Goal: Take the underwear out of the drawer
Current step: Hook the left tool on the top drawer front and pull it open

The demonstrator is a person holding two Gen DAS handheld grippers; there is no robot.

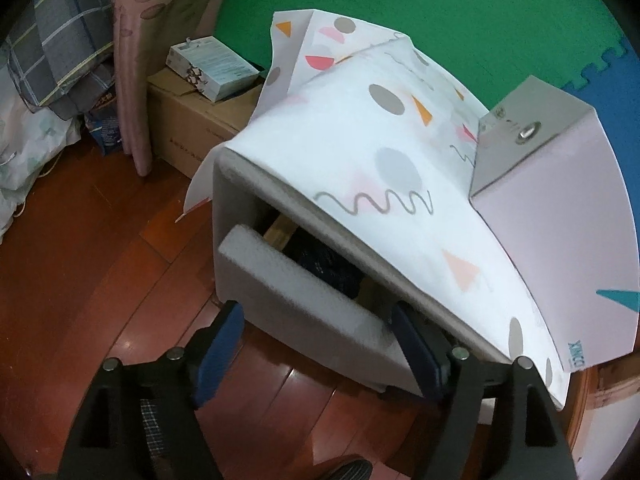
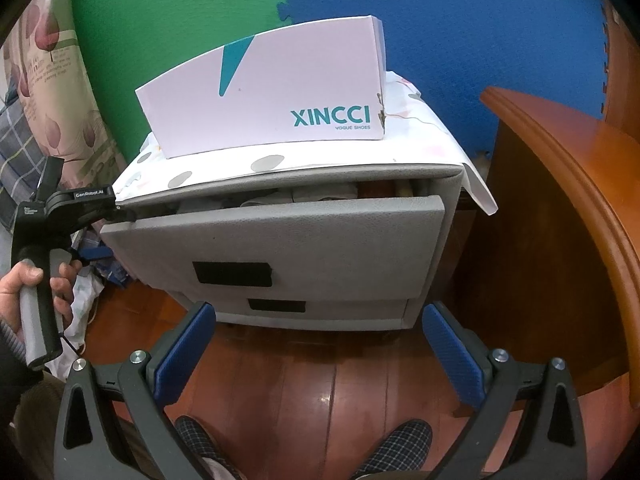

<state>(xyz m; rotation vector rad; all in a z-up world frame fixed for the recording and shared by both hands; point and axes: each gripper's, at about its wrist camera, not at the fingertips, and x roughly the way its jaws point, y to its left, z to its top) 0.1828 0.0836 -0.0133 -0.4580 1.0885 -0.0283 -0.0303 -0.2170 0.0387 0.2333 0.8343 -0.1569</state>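
Note:
A grey cabinet (image 1: 236, 184) has its top drawer (image 2: 320, 240) pulled partly out. Dark blue underwear (image 1: 328, 268) lies in the gap behind the drawer front, and the right wrist view shows pale folded clothes (image 2: 320, 196) there too. My left gripper (image 1: 316, 312) straddles the left end of the drawer front. One finger reaches over its top edge and the other stays outside, and the pads stand wide and do not clamp it. A hand holds this left gripper (image 2: 110, 234) at the drawer's corner. My right gripper (image 2: 318, 312) hangs open in front of the cabinet with nothing between its fingers.
A patterned sheet (image 1: 360, 152) and a pink shoe box (image 2: 272, 96) lie on the cabinet. A lower drawer (image 2: 340, 308) is closed. Wooden furniture (image 2: 560, 200) stands close on the right, a cardboard box (image 1: 188, 120) on the left. Slippered feet (image 2: 400, 440) rest on the wooden floor.

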